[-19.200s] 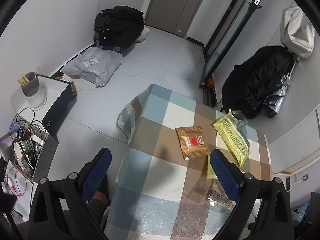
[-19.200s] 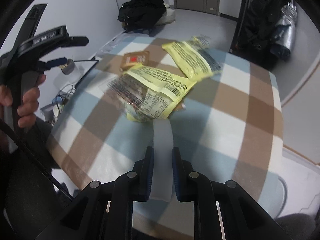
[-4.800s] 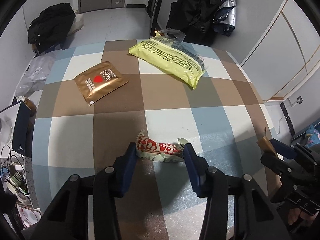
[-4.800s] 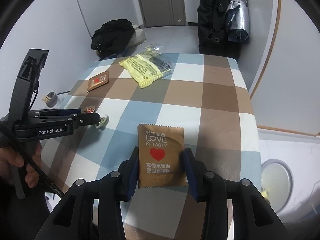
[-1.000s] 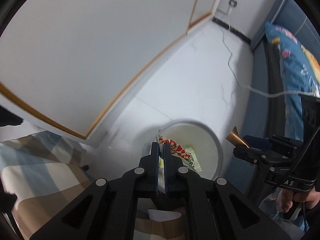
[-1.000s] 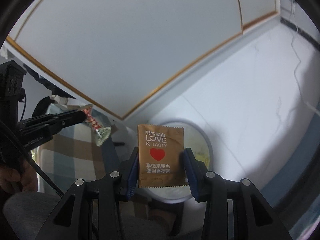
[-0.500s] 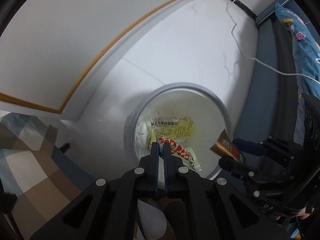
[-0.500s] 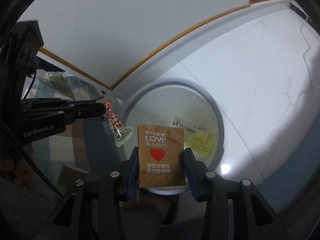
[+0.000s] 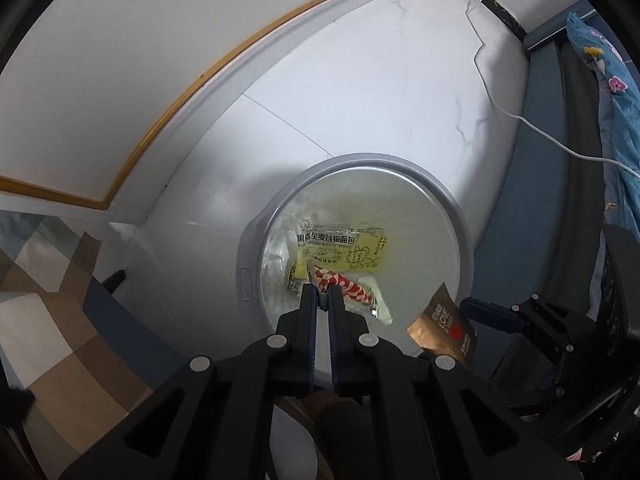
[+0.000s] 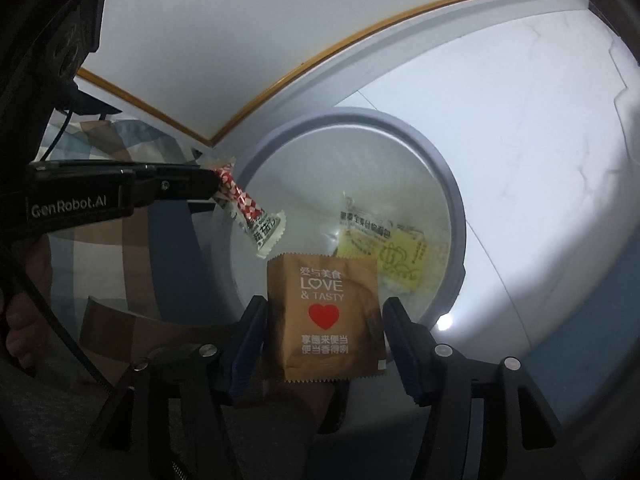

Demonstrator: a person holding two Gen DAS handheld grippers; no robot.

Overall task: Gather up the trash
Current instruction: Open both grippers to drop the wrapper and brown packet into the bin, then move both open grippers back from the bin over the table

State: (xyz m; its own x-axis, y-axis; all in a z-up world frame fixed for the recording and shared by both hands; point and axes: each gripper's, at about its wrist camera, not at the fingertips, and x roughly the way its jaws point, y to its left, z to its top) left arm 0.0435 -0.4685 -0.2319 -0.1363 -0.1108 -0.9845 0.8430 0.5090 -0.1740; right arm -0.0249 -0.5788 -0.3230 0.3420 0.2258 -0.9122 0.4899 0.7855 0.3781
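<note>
**Two wrappers over the bin**

The brown sachet (image 10: pixel 324 316) printed with a red heart sits between the fingers of the right gripper (image 10: pixel 324 340), whose jaws have just been opening; a gap shows beside each edge of the sachet, so the pads no longer press on it. Just ahead of and below those fingers lies the round grey bin (image 10: pixel 456 216), with a yellow bread wrapper (image 10: pixel 400 256) lying inside it.

To the left of the right gripper, the left gripper (image 10: pixel 216 188) is clenched on one end of a red-and-white checked wrapper (image 10: pixel 248 212), which hangs slanted from its tips over the near rim of the bin. From the left wrist view that gripper points down into the bin (image 9: pixel 460 220), the checked wrapper (image 9: pixel 344 286) trailing to the right of its tips (image 9: pixel 322 300). A checked tablecloth (image 9: pixel 44 320) lies off to its left.
</note>
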